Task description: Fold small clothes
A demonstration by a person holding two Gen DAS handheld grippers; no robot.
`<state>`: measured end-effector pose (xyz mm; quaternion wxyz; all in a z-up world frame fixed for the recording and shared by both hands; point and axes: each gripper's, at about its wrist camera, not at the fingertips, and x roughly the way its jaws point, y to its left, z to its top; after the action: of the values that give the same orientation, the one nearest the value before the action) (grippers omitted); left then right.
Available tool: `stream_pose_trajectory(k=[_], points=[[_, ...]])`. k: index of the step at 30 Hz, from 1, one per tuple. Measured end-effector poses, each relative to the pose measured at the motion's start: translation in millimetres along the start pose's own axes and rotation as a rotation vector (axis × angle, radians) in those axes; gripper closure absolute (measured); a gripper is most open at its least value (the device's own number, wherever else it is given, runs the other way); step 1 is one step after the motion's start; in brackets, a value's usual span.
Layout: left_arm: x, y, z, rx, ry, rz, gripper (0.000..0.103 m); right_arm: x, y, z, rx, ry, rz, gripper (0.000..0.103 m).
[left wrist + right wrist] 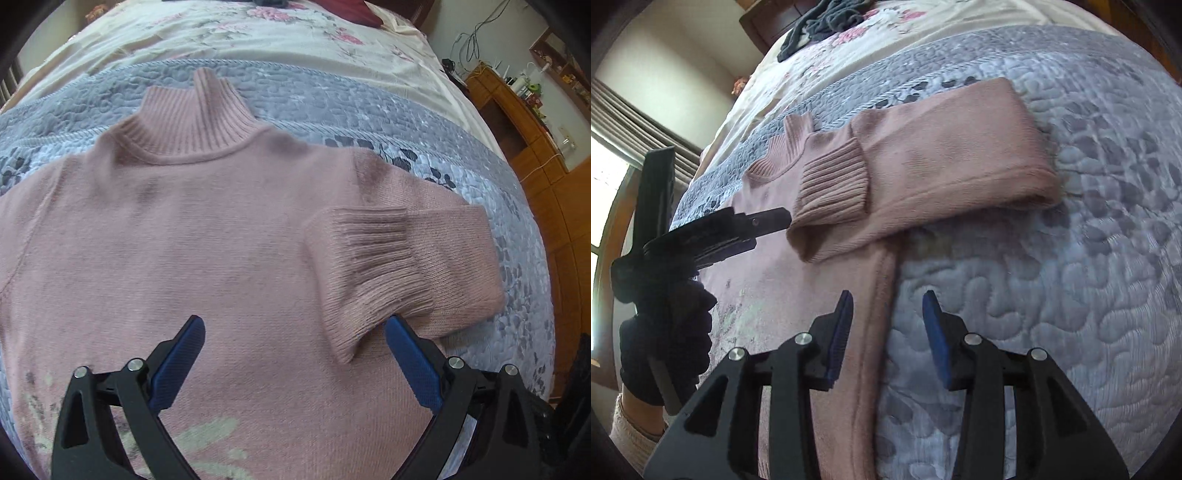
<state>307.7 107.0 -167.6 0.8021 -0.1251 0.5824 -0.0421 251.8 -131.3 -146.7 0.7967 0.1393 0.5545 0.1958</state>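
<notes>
A pink knit sweater with a ribbed high collar lies flat on the bed. Its right sleeve is folded inward, the ribbed cuff resting on the body. My left gripper hovers open over the lower middle of the sweater, its right finger close to the cuff. In the right wrist view the sweater runs down the left, with the folded sleeve and cuff above. My right gripper is open, straddling the sweater's side edge. The left gripper shows at the left, held by a gloved hand.
A grey-blue quilted cover lies under the sweater, with a cream floral sheet beyond. Dark grey clothing is heaped at the far end of the bed. A wooden cabinet stands right of the bed, a curtained window on the left.
</notes>
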Motion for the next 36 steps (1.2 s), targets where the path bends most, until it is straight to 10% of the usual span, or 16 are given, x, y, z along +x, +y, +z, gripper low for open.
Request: stream_pose_trajectory(k=[3,7,9,20,28,36], points=[[22.0,-4.8,2.7,-0.043,0.06,-0.045,0.019,-5.6,-10.0,-9.1,0.003,-0.006,-0.025,0.063],[21.0,-6.0,2.4,-0.075,0.05,-0.14,0.077,-8.7,-15.6,-14.5,-0.011,-0.012,-0.062,0.063],[10.5,-4.9,2.6,-0.064,0.012,-0.134,0.085,-9.6,-17.1,-13.6,-0.001,-0.016,-0.062,0.063],[-72.1,89.8,15.7,-0.072,-0.188,-0.052,0.087,-16.0,-24.1,21.4,0.103,-0.049,-0.002,0.063],[-81.9,153.6,18.6,-0.13,-0.205,-0.009,0.087,37.2,-24.7,71.3,0.238,0.025,0.07,0.063],[-43.3,194.4,8.7,-0.194,-0.126,0.041,0.084,67.0,-11.9,68.6,0.177,0.071,-0.066,0.077]])
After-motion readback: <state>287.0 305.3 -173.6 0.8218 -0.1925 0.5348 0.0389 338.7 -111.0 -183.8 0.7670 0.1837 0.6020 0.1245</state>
